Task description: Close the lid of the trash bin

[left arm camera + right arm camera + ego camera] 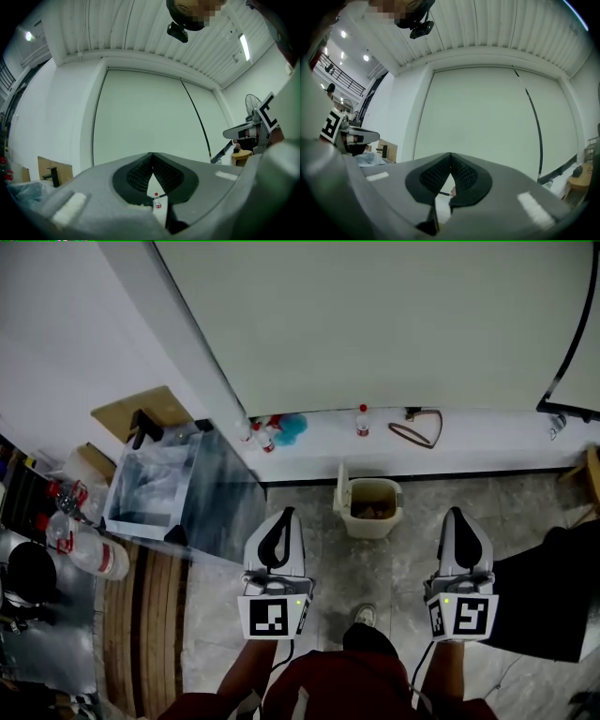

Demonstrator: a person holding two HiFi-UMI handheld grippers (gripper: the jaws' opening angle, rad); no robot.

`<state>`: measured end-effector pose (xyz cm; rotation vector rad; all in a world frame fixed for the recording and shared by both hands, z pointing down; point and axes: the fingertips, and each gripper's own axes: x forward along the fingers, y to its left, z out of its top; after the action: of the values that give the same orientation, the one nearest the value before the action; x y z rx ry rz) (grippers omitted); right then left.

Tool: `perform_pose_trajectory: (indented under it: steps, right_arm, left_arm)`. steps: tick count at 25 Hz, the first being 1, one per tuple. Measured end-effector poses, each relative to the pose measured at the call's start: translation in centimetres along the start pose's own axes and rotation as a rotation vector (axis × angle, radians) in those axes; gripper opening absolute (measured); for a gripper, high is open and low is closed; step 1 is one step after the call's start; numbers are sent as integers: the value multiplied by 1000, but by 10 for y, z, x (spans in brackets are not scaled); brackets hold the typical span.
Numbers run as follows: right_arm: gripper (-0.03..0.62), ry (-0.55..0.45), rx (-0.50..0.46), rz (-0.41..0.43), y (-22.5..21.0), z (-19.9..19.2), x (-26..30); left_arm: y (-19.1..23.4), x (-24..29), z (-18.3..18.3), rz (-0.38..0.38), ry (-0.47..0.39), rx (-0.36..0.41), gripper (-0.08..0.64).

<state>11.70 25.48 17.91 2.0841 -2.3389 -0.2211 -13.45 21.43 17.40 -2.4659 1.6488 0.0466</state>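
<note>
In the head view a small beige trash bin [373, 510] stands on the marble floor by the wall ledge, with brown waste inside. Its lid [342, 489] stands upright at the bin's left side. My left gripper [287, 513] hovers to the left of the bin, shut and empty. To the bin's right, my right gripper [454, 512] is likewise shut with nothing in it. Both point level toward the wall. In the left gripper view the pads [140, 173] meet at the tip, and so do the pads [464, 176] in the right gripper view. The bin is hidden in both gripper views.
A white ledge [487, 442] runs along the wall with a red-capped bottle [362, 420], a blue object [292, 427] and a cable loop [418, 430]. A large lined container [150, 486] and plastic bottles [92, 551] stand at the left. My shoe [366, 615] is behind the bin.
</note>
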Motion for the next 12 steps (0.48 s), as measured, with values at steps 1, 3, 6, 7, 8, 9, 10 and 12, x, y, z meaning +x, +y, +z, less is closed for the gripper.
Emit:
perform_pose_trajectory:
  steps: [1, 3, 6, 7, 8, 9, 10, 12]
  right_arm:
    - [0, -1, 2, -4, -9, -2, 6]
    - [0, 0, 7, -8, -25, -7, 17]
    - [0, 8, 10, -3, -43, -14, 33]
    - [0, 9, 12, -2, -49, -16, 39]
    - [0, 9, 16, -2, -54, -18, 44]
    - [0, 11, 20, -3, -59, -20, 48]
    - [0, 14, 23, -5, -62, -22, 52]
    - [0, 17, 26, -6, -66, -24, 59]
  left_arm:
    - [-5, 11, -2, -2, 0, -1, 6]
    - [-15, 30, -7, -7, 7, -9, 6]
    - [-27, 55, -13, -11, 16, -15, 6]
    - [-30, 62, -13, -11, 16, -14, 6]
    - [-33, 69, -14, -11, 16, -15, 6]
    - [-36, 74, -15, -11, 18, -17, 6]
    - [-38, 78, -17, -13, 22, -20, 6]
    - [-39, 85, -22, -17, 33, -24, 6]
